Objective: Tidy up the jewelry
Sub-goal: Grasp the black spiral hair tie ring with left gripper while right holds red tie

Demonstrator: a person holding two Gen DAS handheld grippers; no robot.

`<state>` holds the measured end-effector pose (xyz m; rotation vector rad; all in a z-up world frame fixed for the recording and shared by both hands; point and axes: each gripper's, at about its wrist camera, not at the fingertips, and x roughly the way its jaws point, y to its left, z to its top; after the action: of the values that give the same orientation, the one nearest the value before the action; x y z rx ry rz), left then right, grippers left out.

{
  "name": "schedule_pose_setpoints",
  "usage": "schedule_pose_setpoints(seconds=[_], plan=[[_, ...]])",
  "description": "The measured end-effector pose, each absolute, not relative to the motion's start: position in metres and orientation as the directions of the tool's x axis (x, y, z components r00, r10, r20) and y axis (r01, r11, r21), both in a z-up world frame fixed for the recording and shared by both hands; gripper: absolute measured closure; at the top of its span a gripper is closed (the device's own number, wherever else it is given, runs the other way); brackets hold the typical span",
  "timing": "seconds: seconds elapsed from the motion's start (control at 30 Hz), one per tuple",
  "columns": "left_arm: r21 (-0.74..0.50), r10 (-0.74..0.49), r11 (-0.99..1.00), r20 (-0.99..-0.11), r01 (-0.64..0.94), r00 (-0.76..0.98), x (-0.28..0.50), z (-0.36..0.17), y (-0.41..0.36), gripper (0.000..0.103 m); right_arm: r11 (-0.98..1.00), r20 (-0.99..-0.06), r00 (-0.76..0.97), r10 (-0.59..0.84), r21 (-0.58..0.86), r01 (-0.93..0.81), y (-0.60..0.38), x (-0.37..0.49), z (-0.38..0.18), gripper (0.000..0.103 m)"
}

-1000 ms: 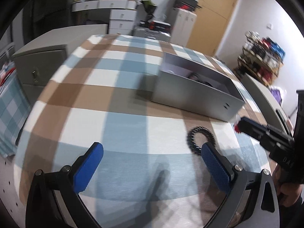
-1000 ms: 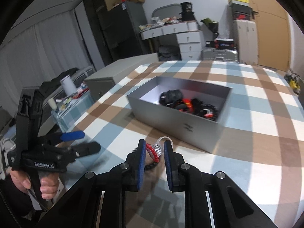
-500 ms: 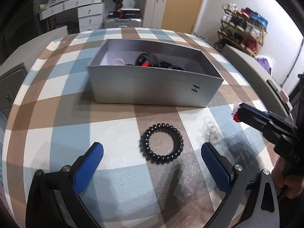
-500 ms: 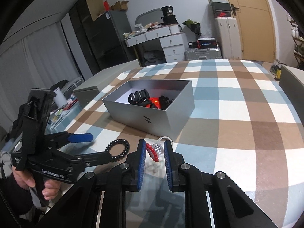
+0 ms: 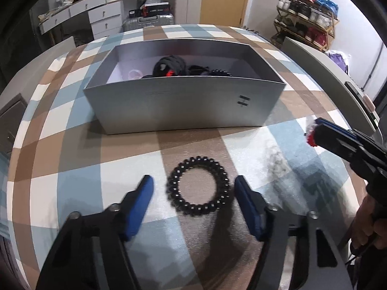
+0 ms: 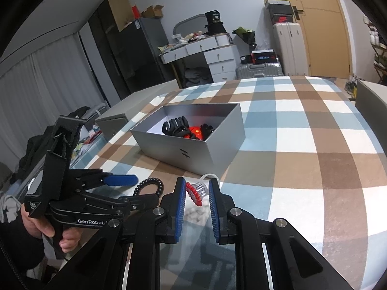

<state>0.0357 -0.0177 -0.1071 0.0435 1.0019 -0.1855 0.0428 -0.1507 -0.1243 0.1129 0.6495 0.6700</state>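
The grey box (image 5: 183, 101) stood open on the checked tablecloth (image 5: 79, 176), and everything else is placed from it; inside it lay a black claw clip (image 6: 175, 126), a red glowing piece (image 6: 194, 130) just beside the clip, and further dark items that could not be told apart.

On the near side of the box, well clear of its front wall, a black spiral hair tie (image 5: 197, 189) lay flat on the cloth; the left gripper (image 5: 194, 193) was lowered over it, its blue pads (image 5: 141, 203) standing one on each side of the ring, and its jaws were closing; the tie sat between them, the right pad just beside the ring's edge and the left pad apart from it, so neither yet pressed on it. A person's hand (image 6: 46, 227) held that tool by its black handle, seen to the left in the right wrist view.

Also on the near side of the box, toward its corner marked with a small dark logo, the right gripper (image 6: 197, 193) was clamped on a red-and-white beaded piece (image 6: 197, 192) with a clear loop rising from it; its pads stood close together with the piece pinched between them, held above the cloth.

Behind the box, past the table's far edge, stood a white drawer unit (image 6: 217, 58) and a silver suitcase (image 6: 258, 70).
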Motion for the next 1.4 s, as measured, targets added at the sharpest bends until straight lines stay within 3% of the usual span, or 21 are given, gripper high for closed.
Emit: schedule_pose_setpoints(seconds=[0.07, 0.17, 0.7, 0.8, 1.0, 1.07, 1.1, 1.13, 1.17, 1.4], plan=[[-0.024, -0.118, 0.983, -0.842, 0.181, 0.526, 0.035, -0.107, -0.02, 0.059, 0.785, -0.525, 0.593, 0.61, 0.301, -0.542, -0.15, 0.043, -0.125, 0.085], [0.009, -0.088, 0.985, -0.837, 0.175, 0.54, 0.034, -0.105, -0.023, 0.065, 0.783, -0.523, 0.593, 0.613, 0.302, -0.543, -0.15, 0.044, -0.126, 0.085], [-0.012, -0.067, 0.995, -0.787, 0.094, 0.614, 0.023, -0.089, 0.001, 0.075, 0.776, -0.525, 0.584, 0.619, 0.295, -0.557, -0.139, 0.041, -0.121, 0.085], [-0.03, -0.069, 0.997, -0.772, 0.072, 0.631, 0.021, -0.084, 0.01, 0.1, 0.764, -0.516, 0.577, 0.633, 0.297, -0.573, -0.133, 0.039, -0.116, 0.085], [-0.109, -0.095, 0.994, -0.746, 0.02, 0.659, 0.018, -0.084, 0.032, 0.1, 0.737, -0.528, 0.539, 0.656, 0.292, -0.61, -0.11, 0.038, -0.116, 0.085], [-0.155, -0.14, 0.987, -0.758, 0.033, 0.637, 0.019, -0.087, 0.035, 0.095, 0.734, -0.533, 0.533, 0.657, 0.292, -0.613, -0.105, 0.038, -0.117, 0.085], [-0.158, -0.15, 0.986, -0.763, 0.045, 0.629, 0.02, -0.089, 0.034, 0.079, 0.734, -0.534, 0.533, 0.656, 0.289, -0.614, -0.103, 0.038, -0.117, 0.085], [-0.151, -0.154, 0.987, -0.771, 0.058, 0.618, 0.02, -0.091, 0.031, 0.054, 0.734, -0.535, 0.532, 0.656, 0.289, -0.615, -0.103, 0.038, -0.117, 0.085], [-0.148, -0.161, 0.986, -0.771, 0.072, 0.617, 0.02, -0.093, 0.027, 0.045, 0.734, -0.537, 0.53, 0.656, 0.289, -0.615, -0.102, 0.038, -0.117, 0.085], [-0.131, -0.183, 0.983, -0.805, 0.131, 0.564, 0.038, -0.108, 0.005, 0.041, 0.741, -0.545, 0.534, 0.646, 0.281, -0.61, -0.102, 0.039, -0.118, 0.085]])
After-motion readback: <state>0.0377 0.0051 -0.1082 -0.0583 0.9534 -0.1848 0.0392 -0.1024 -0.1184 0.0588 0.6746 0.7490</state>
